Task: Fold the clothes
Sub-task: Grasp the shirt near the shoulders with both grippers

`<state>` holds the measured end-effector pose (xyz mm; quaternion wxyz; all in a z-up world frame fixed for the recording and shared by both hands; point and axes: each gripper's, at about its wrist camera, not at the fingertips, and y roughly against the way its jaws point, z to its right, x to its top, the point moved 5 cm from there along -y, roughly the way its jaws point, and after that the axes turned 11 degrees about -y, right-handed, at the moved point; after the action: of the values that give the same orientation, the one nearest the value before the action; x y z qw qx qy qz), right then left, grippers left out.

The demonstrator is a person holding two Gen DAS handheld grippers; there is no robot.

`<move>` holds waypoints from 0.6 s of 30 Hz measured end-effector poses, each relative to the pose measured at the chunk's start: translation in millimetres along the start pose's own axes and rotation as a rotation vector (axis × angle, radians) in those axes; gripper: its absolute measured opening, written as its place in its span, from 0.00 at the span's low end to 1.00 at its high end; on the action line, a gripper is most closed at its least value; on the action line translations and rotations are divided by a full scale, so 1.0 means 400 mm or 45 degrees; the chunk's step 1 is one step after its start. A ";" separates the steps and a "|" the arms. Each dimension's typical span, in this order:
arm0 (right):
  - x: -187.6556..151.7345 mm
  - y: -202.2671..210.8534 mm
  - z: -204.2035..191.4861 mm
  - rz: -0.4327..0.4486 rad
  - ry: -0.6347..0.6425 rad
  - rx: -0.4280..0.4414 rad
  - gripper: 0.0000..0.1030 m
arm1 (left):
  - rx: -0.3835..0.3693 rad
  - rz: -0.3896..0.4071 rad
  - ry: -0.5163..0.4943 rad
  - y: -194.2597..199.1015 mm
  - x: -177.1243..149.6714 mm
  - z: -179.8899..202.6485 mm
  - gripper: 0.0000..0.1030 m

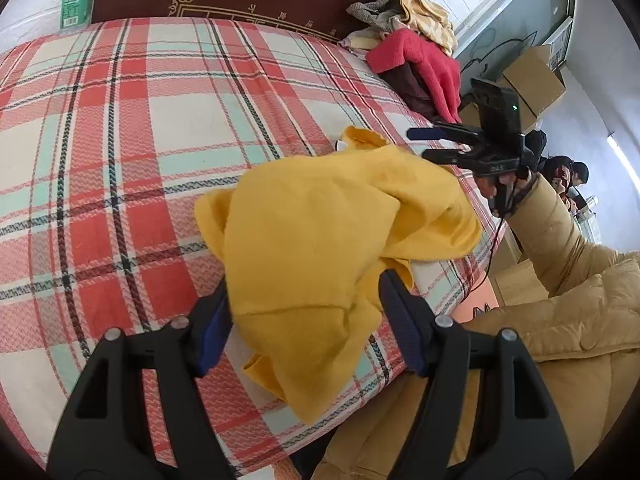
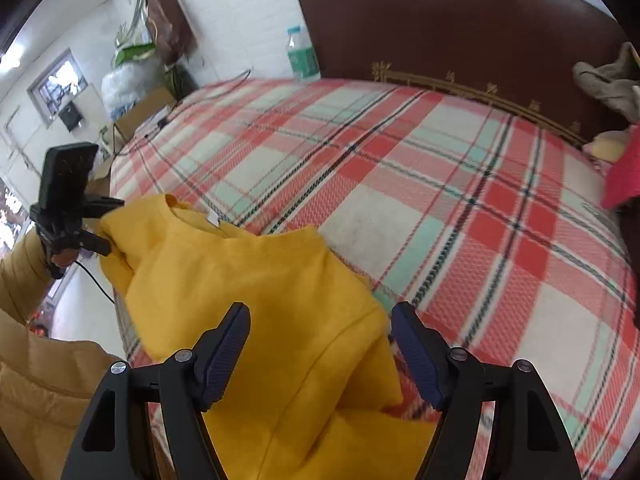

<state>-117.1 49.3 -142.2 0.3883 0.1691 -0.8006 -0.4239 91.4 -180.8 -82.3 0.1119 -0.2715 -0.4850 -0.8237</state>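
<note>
Both tongs, left and right, gape around the limp, light yellow shirt; pinch it at the shoulder seams.

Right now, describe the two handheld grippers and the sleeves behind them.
Both the left gripper and right gripper are black plastic, each with two fingers faced in ribbed dark-blue pads and silver pivot screws. Each carries a boxy black module; a thin black cable trails from the left one. The sleeves are tan, quilted and puffy.
</note>
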 end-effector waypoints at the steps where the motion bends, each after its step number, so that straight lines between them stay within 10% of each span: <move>1: 0.014 -0.044 0.001 -0.047 0.013 0.010 0.73 | -0.003 -0.006 0.005 -0.003 -0.006 0.003 0.65; 6: 0.006 -0.122 0.023 -0.158 0.012 0.059 0.70 | 0.003 -0.045 0.045 -0.017 -0.038 0.007 0.31; 8: -0.001 -0.114 0.024 -0.143 0.030 0.072 0.45 | 0.013 -0.048 0.049 -0.020 -0.042 0.009 0.22; 9: -0.003 -0.104 0.023 -0.125 0.043 0.068 0.27 | 0.025 -0.045 0.047 -0.019 -0.041 0.010 0.20; 12: -0.012 -0.054 0.000 -0.051 0.095 0.046 0.13 | 0.036 -0.013 0.028 -0.002 -0.029 0.021 0.16; 18: -0.050 0.065 -0.113 0.122 0.306 -0.053 0.12 | 0.022 0.029 -0.039 0.027 -0.025 0.057 0.17</move>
<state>-68.3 51.8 -115.4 0.5047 0.1721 -0.7464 -0.3982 112.0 -167.4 -71.2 0.1162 -0.2886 -0.4907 -0.8139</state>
